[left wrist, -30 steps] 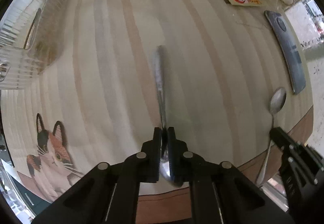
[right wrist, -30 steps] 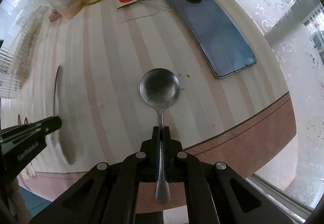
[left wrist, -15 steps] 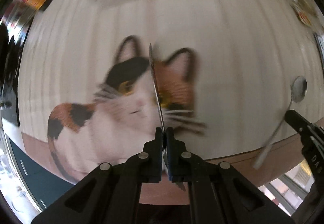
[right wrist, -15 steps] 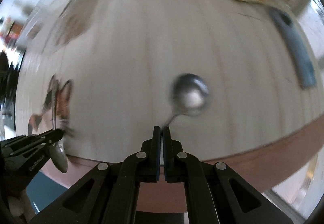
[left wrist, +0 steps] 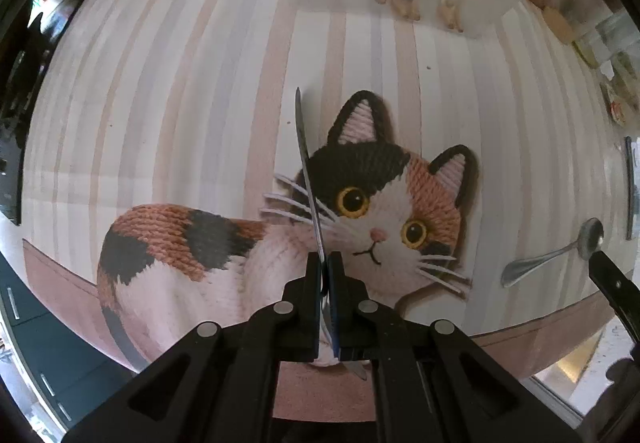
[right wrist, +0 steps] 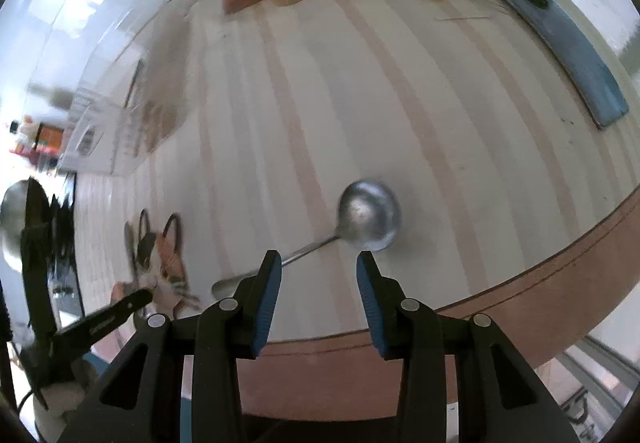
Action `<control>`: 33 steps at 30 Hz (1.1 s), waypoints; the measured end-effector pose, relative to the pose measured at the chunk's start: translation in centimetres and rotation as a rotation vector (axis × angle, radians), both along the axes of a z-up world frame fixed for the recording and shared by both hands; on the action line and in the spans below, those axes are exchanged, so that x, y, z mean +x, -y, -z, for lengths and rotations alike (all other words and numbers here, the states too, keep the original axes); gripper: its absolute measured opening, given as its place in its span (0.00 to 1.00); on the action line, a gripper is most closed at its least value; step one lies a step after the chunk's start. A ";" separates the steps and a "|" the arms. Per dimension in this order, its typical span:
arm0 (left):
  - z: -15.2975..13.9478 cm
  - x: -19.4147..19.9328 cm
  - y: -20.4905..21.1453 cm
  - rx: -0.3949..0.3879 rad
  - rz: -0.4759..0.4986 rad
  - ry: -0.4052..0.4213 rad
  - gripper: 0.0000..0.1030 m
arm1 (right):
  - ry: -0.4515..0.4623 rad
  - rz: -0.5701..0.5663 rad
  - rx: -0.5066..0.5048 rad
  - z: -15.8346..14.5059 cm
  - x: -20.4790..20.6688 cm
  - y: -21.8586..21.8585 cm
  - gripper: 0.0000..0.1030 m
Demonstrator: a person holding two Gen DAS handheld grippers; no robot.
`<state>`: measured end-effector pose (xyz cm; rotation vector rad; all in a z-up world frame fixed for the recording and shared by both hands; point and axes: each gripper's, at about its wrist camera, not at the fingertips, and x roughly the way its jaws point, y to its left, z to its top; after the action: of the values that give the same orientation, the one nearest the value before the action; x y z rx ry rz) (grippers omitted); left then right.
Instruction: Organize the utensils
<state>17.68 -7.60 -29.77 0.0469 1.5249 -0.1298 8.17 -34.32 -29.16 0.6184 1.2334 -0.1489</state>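
Steel utensil [left wrist: 307, 179] sat pinched edge-on in your left gripper [left wrist: 329, 267], jaws closed on it, handle sticking forward over the cat print [left wrist: 376, 211] on the striped tablecloth [left wrist: 200, 83] near the table's front edge. Your right gripper [right wrist: 319, 263] was spread wide and held nothing, with the spoon [right wrist: 368, 215] lying flat on the cloth just ahead of it, its handle running past the left finger [right wrist: 269, 283], near the front edge; the phone [right wrist: 568, 43] lay by the far right edge.

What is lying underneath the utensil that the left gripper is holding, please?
Beneath the utensil is the cat picture on the striped tablecloth. The left gripper hides the utensil's lower end.
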 end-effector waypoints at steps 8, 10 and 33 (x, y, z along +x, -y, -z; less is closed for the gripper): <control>-1.3 1.3 -3.4 -0.010 0.001 0.018 0.01 | -0.028 0.132 -0.054 1.0 1.0 0.0 0.40; -2.3 1.7 -3.8 -0.011 0.009 0.027 0.01 | -0.027 0.181 -0.044 1.0 0.8 -0.4 0.40; -3.3 0.6 -12.2 -0.115 -0.079 -0.020 0.36 | -0.002 0.021 -0.345 1.2 5.3 -5.1 0.20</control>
<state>18.28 4.63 -26.44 -0.1065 1.5347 -0.1547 13.45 -29.18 -30.41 0.3310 1.1693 -0.3715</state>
